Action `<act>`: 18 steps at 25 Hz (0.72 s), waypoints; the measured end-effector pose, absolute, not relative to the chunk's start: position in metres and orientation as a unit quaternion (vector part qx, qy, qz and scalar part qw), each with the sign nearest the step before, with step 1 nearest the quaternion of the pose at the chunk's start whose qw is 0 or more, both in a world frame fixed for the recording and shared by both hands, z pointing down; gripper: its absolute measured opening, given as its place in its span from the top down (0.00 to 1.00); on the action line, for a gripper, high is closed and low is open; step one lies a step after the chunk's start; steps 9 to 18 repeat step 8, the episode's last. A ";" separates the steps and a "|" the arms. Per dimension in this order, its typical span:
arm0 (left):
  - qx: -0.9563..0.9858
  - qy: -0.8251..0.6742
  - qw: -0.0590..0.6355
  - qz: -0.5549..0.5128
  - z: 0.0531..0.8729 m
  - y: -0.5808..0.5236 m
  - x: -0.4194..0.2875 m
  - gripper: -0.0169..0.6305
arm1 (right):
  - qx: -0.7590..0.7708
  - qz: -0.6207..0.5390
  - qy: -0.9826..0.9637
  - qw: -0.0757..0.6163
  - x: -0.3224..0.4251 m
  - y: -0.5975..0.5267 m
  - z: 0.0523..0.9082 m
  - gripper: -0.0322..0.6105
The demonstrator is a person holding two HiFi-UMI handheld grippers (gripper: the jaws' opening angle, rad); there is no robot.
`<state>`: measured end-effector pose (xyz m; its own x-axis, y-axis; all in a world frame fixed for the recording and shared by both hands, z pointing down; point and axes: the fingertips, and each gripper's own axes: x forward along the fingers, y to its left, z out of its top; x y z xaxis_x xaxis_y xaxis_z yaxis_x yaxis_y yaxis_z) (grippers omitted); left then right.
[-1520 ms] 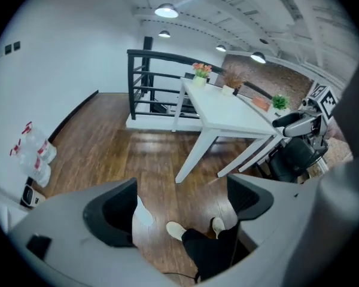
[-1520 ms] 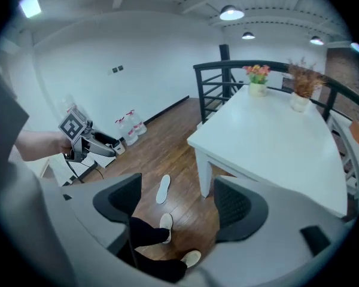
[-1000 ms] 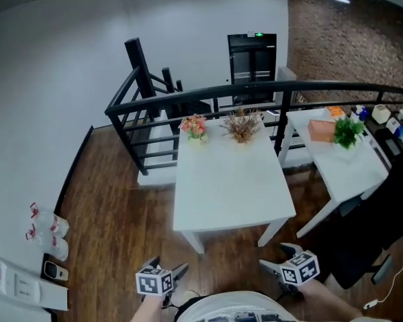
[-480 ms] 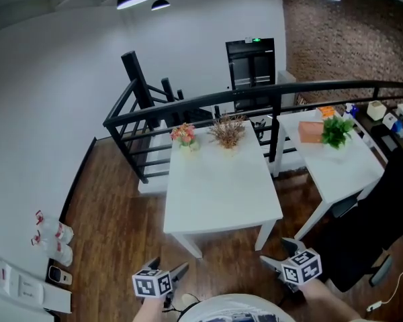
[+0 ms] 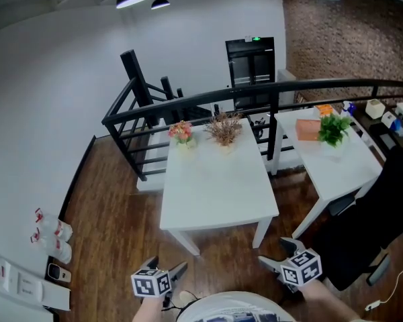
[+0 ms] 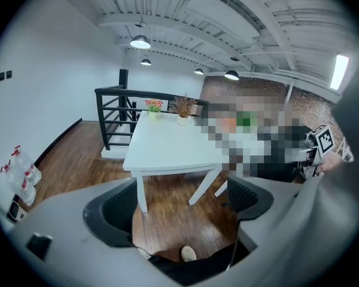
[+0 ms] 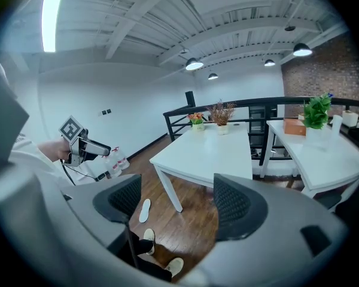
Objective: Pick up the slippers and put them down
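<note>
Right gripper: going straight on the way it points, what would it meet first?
The right gripper would probably meet the wooden floor beside the white table's near leg; depth is unclear.

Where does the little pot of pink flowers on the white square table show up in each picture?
Head view: little pot of pink flowers, above centre, at the white square table's far left corner.
Left gripper view: the pot, upper middle, left of centre.
Right gripper view: the pot, near centre.
Shared landmark: dried brown plant beside it.
</note>
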<state>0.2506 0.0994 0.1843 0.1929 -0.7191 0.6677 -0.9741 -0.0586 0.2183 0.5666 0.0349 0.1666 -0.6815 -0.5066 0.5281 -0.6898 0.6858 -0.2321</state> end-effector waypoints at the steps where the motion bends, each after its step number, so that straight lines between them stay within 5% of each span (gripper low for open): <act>1: 0.701 -0.603 0.324 0.198 0.188 0.094 0.254 0.26 | 0.335 0.213 -0.891 0.218 0.570 0.032 0.171 0.35; 18: 0.704 -0.599 0.322 0.205 0.182 0.103 0.247 0.26 | 0.336 0.226 -0.886 0.228 0.564 0.045 0.175 0.35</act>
